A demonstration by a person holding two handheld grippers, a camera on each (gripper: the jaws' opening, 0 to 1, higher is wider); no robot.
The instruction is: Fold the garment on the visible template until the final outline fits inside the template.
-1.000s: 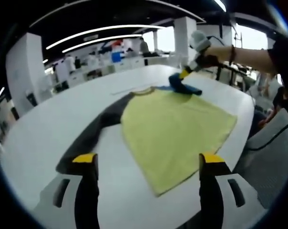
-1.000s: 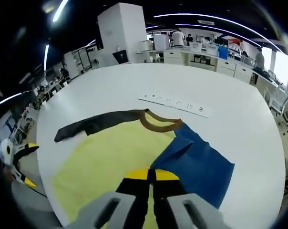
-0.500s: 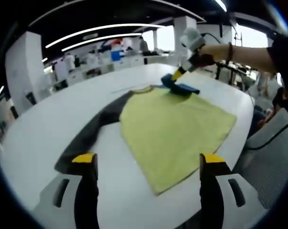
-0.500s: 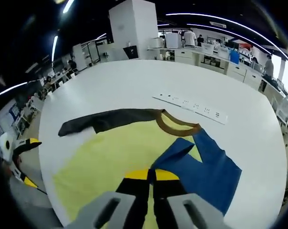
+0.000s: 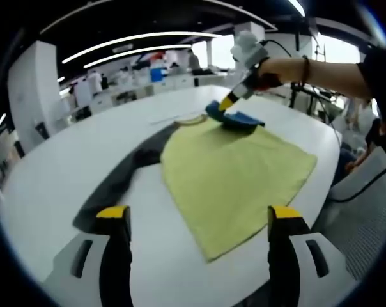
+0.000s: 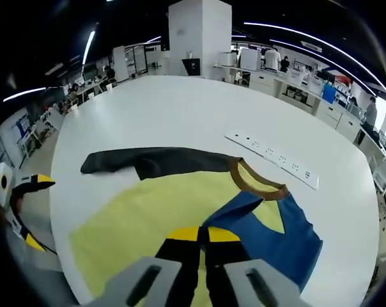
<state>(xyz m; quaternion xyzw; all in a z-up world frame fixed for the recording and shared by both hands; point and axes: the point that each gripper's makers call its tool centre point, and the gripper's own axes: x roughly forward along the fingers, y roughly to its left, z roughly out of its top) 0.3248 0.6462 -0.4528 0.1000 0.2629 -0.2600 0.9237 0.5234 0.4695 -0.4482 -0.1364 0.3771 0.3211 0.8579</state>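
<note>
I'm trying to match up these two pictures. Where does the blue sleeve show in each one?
Left gripper view: the blue sleeve lies upper middle, at the shirt's far end, pinched by the right gripper.
Right gripper view: the blue sleeve lies lower right, folded over the yellow body, its corner running down to that view's own shut jaws.
Shared landmark: the brown collar, next to the sleeve.

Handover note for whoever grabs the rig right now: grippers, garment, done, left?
Right gripper: shut on the blue sleeve, lifting it over the yellow body.
Left gripper: open, holding nothing, near the shirt's hem.
Dark sleeve lies spread flat on the white table.
Done: blue sleeve fold begun.
Left: lay blue sleeve down, fold dark sleeve in, fold body. I can't make out a template outline.
</note>
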